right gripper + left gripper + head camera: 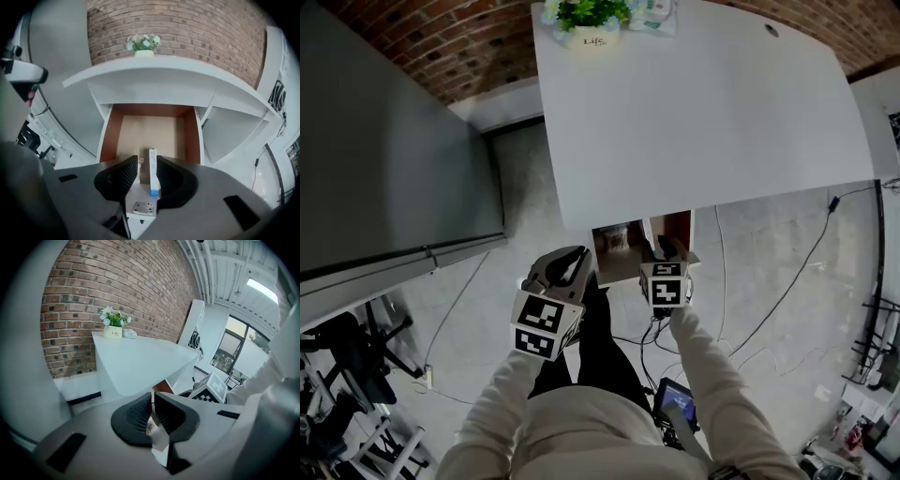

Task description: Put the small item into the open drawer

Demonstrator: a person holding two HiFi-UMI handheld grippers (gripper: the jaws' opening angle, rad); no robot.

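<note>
Your right gripper [146,160] points steeply down over the open drawer [107,136], jaws apart, with the small white box [152,171] between them, against one pad and unclamped. Your left gripper [153,397] tilts less steeply, pinching a printed packet [151,426].

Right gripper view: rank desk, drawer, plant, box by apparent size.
1. Desk
2. Drawer
3. Plant and box look about alike. The box is much nearer the camera, so I won't rank them.
</note>
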